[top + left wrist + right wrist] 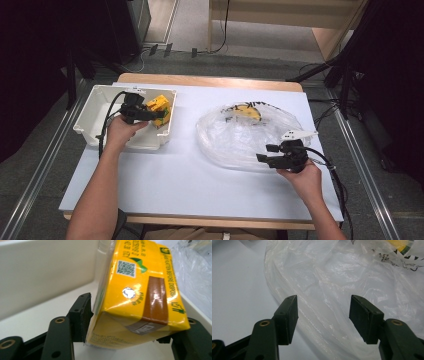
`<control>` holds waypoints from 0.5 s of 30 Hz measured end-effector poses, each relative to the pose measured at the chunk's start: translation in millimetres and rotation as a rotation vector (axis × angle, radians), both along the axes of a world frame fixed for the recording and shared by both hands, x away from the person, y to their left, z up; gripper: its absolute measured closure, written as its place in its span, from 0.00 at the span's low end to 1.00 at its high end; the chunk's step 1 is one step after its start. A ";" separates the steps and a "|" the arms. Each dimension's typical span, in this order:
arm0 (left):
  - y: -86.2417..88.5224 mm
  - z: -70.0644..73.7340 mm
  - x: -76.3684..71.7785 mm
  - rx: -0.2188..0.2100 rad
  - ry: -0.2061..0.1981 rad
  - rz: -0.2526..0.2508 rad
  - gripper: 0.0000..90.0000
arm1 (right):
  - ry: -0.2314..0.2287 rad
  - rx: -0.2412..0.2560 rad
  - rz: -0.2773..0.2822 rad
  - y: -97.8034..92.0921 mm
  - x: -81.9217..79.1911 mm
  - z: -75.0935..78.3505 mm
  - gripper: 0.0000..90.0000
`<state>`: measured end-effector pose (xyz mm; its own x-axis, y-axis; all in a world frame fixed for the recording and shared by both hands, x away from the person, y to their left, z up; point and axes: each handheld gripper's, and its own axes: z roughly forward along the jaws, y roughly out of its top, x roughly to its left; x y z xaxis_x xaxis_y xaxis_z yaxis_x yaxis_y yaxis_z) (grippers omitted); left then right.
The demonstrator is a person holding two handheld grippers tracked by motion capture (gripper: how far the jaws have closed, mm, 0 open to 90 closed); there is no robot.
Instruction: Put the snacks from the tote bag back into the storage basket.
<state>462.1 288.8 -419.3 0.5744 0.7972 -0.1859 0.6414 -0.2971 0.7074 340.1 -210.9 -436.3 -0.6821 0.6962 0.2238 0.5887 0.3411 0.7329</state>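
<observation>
yellow carton [140,297] top cut off by frame edge, plastic bag [247,132] contents blurred

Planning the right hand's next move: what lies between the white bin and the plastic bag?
In the high view, only bare table top lies between the white bin and the plastic bag.

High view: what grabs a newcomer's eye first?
The yellow carton, clamped in the left tool over the white bin at the table's left. Next, the crumpled clear bag spread at centre-right, something yellow showing through its far side. The right tool sits open at the bag's near edge.
</observation>
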 end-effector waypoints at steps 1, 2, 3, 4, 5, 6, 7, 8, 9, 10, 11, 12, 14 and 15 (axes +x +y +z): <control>0.5 -0.3 -1.0 0.006 -0.002 0.000 0.46 | 0.003 0.005 0.002 0.3 -0.1 0.1 0.46; 0.7 0.0 -2.0 0.005 0.001 0.005 0.46 | 0.002 0.012 0.007 0.7 -0.3 0.2 0.46; 1.0 0.3 -2.7 0.004 0.004 0.011 0.47 | 0.002 0.016 0.010 1.1 -0.5 0.4 0.46; 1.5 0.9 -3.0 0.007 0.002 0.009 0.46 | 0.002 0.018 0.012 1.4 -0.5 0.4 0.46; 1.6 1.4 -3.3 0.006 0.001 0.008 0.46 | 0.003 0.020 0.012 1.6 -0.4 0.3 0.46; 1.5 1.7 -3.8 0.005 0.000 0.008 0.46 | 0.003 0.018 0.011 1.6 -0.4 0.3 0.46; 1.4 2.2 -4.1 0.007 0.000 0.009 0.46 | 0.002 0.017 0.011 1.3 -0.4 0.3 0.46; 1.6 2.6 -4.5 0.007 0.004 0.007 0.46 | 0.002 0.016 0.009 1.0 -0.5 0.6 0.46; 1.7 2.8 -4.7 0.010 0.007 0.010 0.46 | 0.000 0.018 0.009 0.8 -0.8 0.9 0.46; 2.1 3.0 -4.7 0.009 0.010 0.016 0.46 | -0.003 0.015 0.008 0.5 -0.9 1.2 0.46; 2.4 3.1 -4.8 0.004 0.011 0.017 0.46 | -0.004 0.015 0.005 0.4 -0.9 1.2 0.46; 2.6 3.5 -5.1 0.005 0.013 0.017 0.45 | -0.004 0.015 0.003 0.4 -0.8 1.2 0.46; 2.2 5.2 -7.3 0.012 0.008 0.019 0.45 | -0.002 0.011 0.001 0.7 -0.7 1.1 0.46; 2.9 5.9 -8.3 0.014 0.007 0.013 0.45 | -0.004 0.008 0.003 0.7 -0.7 1.1 0.46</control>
<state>453.8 291.7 -413.4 0.5624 0.8074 -0.1784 0.6500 -0.2983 0.6989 339.4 -210.2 -435.2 -0.6849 0.6923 0.2272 0.5851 0.3367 0.7378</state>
